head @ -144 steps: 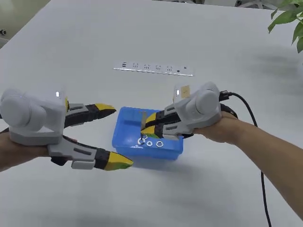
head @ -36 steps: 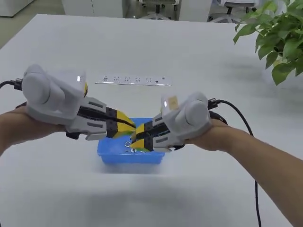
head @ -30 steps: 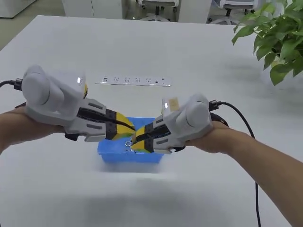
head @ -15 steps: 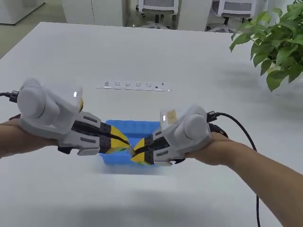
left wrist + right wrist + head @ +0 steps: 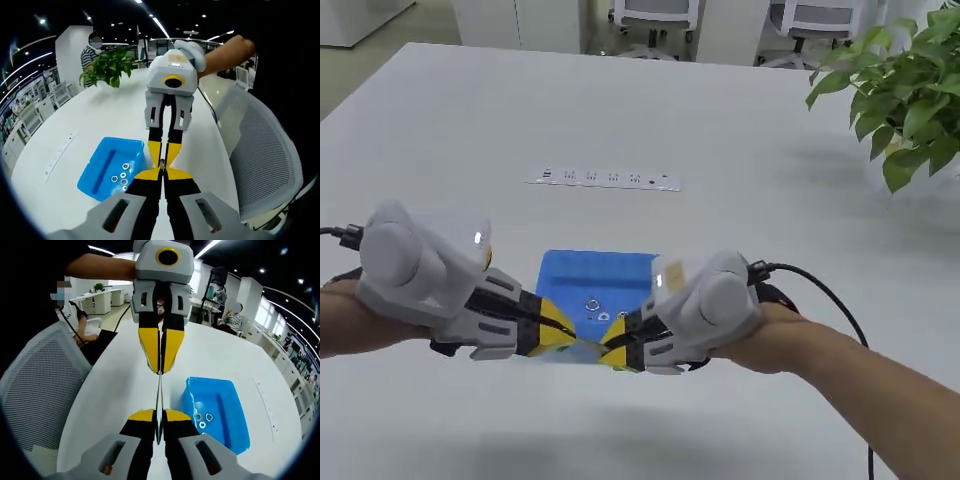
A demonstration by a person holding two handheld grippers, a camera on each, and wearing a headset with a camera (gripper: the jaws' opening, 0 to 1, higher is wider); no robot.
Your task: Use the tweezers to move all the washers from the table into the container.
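Observation:
The blue container [image 5: 597, 270] sits on the white table with several washers [image 5: 593, 305] inside. My two grippers meet tip to tip at its near edge. The left gripper [image 5: 568, 340] comes from the left, the right gripper [image 5: 612, 350] from the right. Thin metal tweezers [image 5: 159, 390] run from my shut right gripper [image 5: 160, 416] straight into the shut left gripper [image 5: 161, 369]. In the left gripper view, the left gripper [image 5: 163, 173] touches the right gripper [image 5: 162, 156], with the container [image 5: 102, 167] and washers [image 5: 123, 175] off to the left. The right gripper view has the container [image 5: 222, 407] and washers [image 5: 202, 420] at right.
A white power strip [image 5: 603, 180] lies beyond the container. A potted plant [image 5: 910, 90] stands at the far right. A black cable [image 5: 820, 290] trails from the right gripper. A grey mesh chair [image 5: 265, 150] is beside the table, and people stand in the background.
Both grippers have dropped from above the container to its near edge, tips staying together. The left gripper, open 4.8 s ago, is now shut. The head camera has shifted.

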